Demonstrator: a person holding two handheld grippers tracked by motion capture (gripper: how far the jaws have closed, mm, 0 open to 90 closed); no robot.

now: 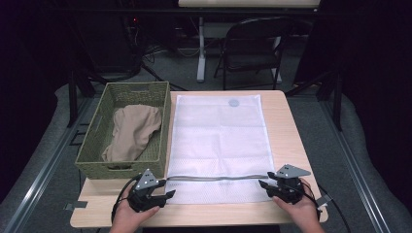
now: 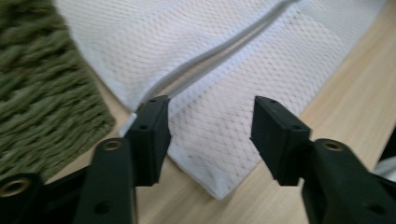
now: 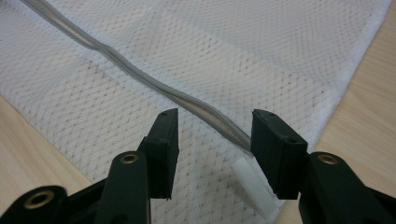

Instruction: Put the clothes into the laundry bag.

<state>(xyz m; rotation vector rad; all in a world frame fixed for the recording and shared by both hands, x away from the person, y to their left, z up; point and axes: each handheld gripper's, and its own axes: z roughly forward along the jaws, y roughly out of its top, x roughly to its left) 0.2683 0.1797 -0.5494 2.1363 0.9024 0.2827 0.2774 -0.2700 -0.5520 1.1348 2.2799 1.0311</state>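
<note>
A white mesh laundry bag [image 1: 218,136] lies flat on the wooden table [image 1: 286,126], its grey zipper [image 1: 218,178] running across near the front edge. My left gripper [image 1: 167,196] sits at the bag's near-left corner, held by a hand. In the left gripper view its jaws [image 2: 210,112] stand open just above that corner of the mesh bag [image 2: 224,60]. My right gripper [image 1: 264,188] is at the near-right corner. In the right gripper view its jaws [image 3: 215,123] stand open over the zipper [image 3: 140,77] end, with a white pull tab [image 3: 252,179] just below them.
A green woven basket [image 1: 165,126] stands left of the bag and holds a beige cloth [image 1: 131,131]; its wall [image 2: 42,93] is close to my left gripper. A folding chair [image 1: 252,48] stands on the floor beyond the table.
</note>
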